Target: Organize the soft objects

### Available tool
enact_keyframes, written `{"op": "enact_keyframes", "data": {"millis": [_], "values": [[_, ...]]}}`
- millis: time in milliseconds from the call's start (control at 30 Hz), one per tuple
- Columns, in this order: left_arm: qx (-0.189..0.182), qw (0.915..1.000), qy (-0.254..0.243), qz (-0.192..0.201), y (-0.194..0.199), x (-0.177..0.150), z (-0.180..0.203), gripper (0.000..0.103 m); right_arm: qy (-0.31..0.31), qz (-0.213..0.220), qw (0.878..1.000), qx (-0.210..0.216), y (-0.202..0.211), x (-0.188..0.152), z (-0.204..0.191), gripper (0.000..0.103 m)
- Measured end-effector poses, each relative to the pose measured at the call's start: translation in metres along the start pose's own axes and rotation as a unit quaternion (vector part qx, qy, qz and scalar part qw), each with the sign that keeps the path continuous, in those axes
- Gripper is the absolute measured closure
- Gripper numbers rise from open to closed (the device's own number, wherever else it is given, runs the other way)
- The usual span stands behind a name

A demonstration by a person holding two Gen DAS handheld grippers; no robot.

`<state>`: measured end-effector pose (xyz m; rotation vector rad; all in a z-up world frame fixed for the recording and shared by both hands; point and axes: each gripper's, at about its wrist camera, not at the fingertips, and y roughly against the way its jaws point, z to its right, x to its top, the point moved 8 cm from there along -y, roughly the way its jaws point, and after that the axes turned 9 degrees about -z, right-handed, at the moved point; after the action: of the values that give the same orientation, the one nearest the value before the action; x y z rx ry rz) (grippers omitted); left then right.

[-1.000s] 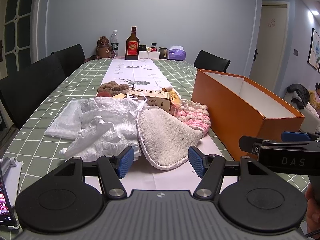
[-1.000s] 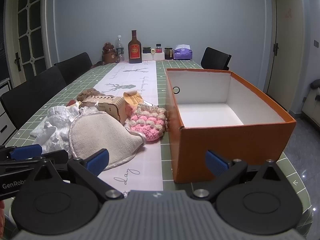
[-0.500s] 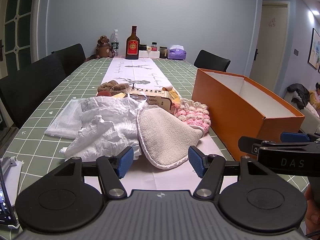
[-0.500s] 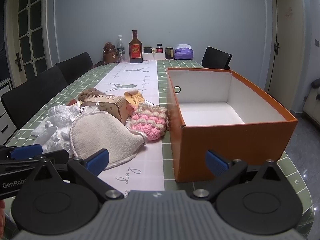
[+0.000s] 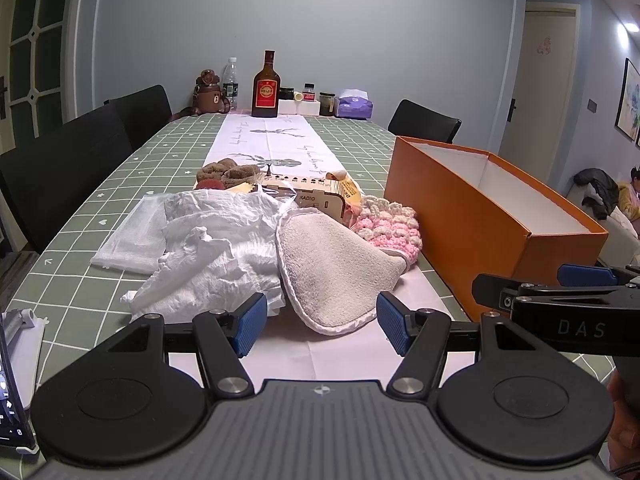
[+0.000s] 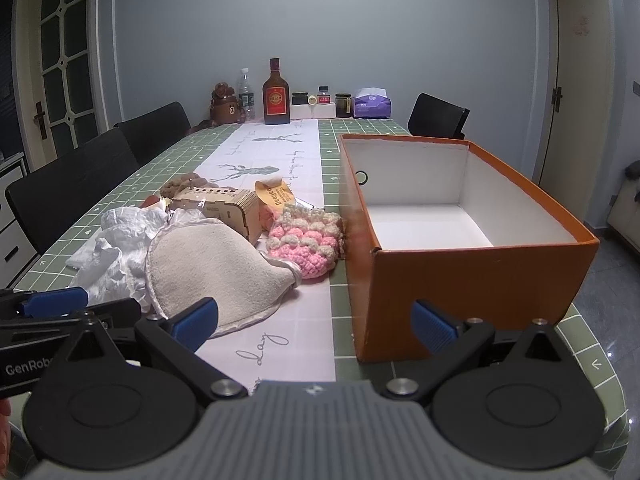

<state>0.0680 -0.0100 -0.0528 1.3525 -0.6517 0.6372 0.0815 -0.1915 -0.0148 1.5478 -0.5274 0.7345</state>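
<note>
Both jaws stay spread and empty, nothing moved since before: beige mitt at frame centre awaits, orange box empty.

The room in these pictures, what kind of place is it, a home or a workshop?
Most likely a home dining room: a long table with a green checked cloth, black chairs along it, and a liquor bottle with a tissue pack at the far end.
</note>
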Motion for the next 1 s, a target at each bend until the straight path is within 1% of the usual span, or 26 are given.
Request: {"op": "enact_keyframes", "data": {"millis": [100, 233, 367, 533, 567, 633, 700, 733, 767, 833, 867, 933, 1000], "values": [[-0.007, 1.0000, 0.002, -0.003, 0.000, -0.003, -0.004, 0.029, 0.003, 0.000, 1.000, 0.004, -0.001, 0.000, -0.002, 0.003], [-0.012, 0.9998, 0.007, -0.011, -0.001, -0.006, -0.011, 0.029, 0.010, 0.001, 1.000, 0.025, -0.002, 0.000, -0.010, 0.003], [0.001, 0.9999, 0.013, -0.007, -0.001, -0.004, -0.023, 0.029, 0.016, -0.006, 0.999, 0.050, -0.008, -0.001, -0.021, 0.003], [0.033, 0.9994, 0.011, -0.005, -0.006, 0.002, -0.044, 0.029, 0.037, -0.014, 0.996, 0.081, -0.017, -0.002, -0.042, 0.004], [0.036, 0.9993, 0.004, -0.008, -0.010, 0.002, -0.046, 0.029, 0.045, -0.014, 0.995, 0.083, -0.019, -0.002, -0.046, 0.007], [0.043, 0.9987, -0.015, -0.022, -0.020, 0.001, -0.051, 0.029, 0.062, -0.016, 0.994, 0.083, -0.026, -0.003, -0.054, 0.008], [0.049, 0.9977, -0.038, -0.025, -0.028, 0.001, -0.054, 0.029, 0.077, -0.024, 0.993, 0.085, -0.037, -0.003, -0.061, 0.010], [0.052, 0.9969, -0.051, -0.027, -0.032, 0.000, -0.055, 0.029, 0.083, -0.028, 0.992, 0.088, -0.043, -0.003, -0.064, 0.014], [0.053, 0.9962, -0.062, -0.029, -0.037, -0.001, -0.056, 0.029, 0.089, -0.033, 0.991, 0.090, -0.049, -0.003, -0.067, 0.015], [0.050, 0.9949, -0.078, -0.039, -0.048, -0.004, -0.056, 0.029, 0.098, -0.043, 0.990, 0.093, -0.064, -0.002, -0.072, 0.015], [0.055, 0.9938, -0.085, -0.045, -0.052, -0.007, -0.057, 0.029, 0.098, -0.049, 0.989, 0.097, -0.071, -0.001, -0.074, 0.016], [0.068, 0.9904, -0.112, -0.042, -0.058, -0.009, -0.055, 0.029, 0.092, -0.065, 0.988, 0.108, -0.085, 0.001, -0.075, 0.016], [0.081, 0.9850, -0.146, -0.041, -0.063, -0.012, -0.052, 0.025, 0.082, -0.079, 0.986, 0.122, -0.094, 0.005, -0.075, 0.015]]}}
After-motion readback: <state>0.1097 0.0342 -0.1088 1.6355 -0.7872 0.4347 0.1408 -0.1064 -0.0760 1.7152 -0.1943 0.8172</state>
